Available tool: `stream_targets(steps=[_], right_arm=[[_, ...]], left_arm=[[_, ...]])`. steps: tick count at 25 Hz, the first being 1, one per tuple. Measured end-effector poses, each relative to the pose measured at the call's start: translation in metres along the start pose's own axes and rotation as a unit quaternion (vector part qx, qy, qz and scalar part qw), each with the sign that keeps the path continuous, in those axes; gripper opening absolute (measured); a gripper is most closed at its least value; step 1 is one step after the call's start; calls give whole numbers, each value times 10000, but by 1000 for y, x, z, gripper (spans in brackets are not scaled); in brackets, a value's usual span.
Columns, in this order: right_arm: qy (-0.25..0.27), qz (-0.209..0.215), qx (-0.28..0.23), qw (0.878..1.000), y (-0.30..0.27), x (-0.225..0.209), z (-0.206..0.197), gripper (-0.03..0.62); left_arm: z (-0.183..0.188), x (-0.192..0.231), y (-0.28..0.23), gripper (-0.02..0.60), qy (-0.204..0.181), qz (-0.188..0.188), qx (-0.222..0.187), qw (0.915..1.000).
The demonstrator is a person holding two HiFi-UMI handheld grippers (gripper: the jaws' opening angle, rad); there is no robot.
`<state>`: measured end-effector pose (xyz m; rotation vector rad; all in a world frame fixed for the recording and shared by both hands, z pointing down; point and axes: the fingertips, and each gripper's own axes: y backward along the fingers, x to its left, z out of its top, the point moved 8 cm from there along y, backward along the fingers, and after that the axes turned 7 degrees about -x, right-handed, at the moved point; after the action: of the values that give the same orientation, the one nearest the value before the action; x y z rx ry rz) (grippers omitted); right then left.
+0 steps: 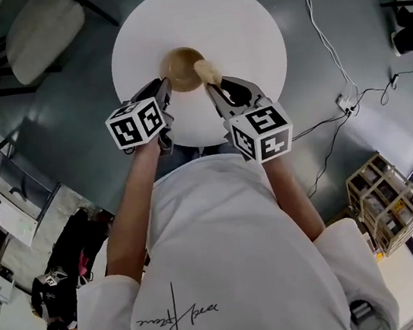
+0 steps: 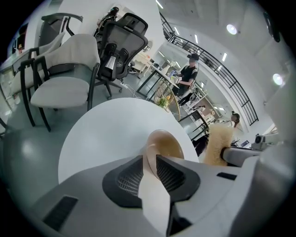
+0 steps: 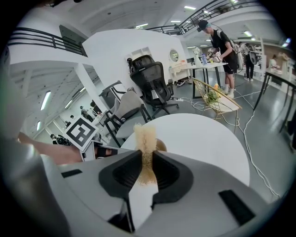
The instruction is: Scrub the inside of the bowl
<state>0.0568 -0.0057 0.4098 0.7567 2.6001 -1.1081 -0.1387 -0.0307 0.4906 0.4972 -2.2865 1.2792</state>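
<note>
Tan bowl sits near the middle of the round white tabletop, upper centre of the head view. The left gripper reaches its left rim. The right gripper holds a pale scrubber at the right rim, seemingly not yet down inside.

In the left gripper view, the jaws are closed on the bowl's near rim, a pad against each side of the wall with no gap showing. The scrubber shows at centre right.

In the right gripper view, the jaws are clamped on the lower part of the scrubber. Its frayed tuft stands free above them, and the bowl is just behind.

The bowl looks stiff, light and smooth, so it is likely to skate or tip under scrubbing; the rim is the sensible hold. The scrubber looks soft and fibrous and should give under pressure. Gripping it low leaves the tuft free to work.
</note>
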Motion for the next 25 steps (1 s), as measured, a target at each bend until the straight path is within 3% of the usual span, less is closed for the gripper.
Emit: stream_targets(steps=[25], right_arm=[[-35,-184,269,9995,-11,-18,-10,84]], left_arm=[[-5,4,-7,55,394,-40,-2,9992]])
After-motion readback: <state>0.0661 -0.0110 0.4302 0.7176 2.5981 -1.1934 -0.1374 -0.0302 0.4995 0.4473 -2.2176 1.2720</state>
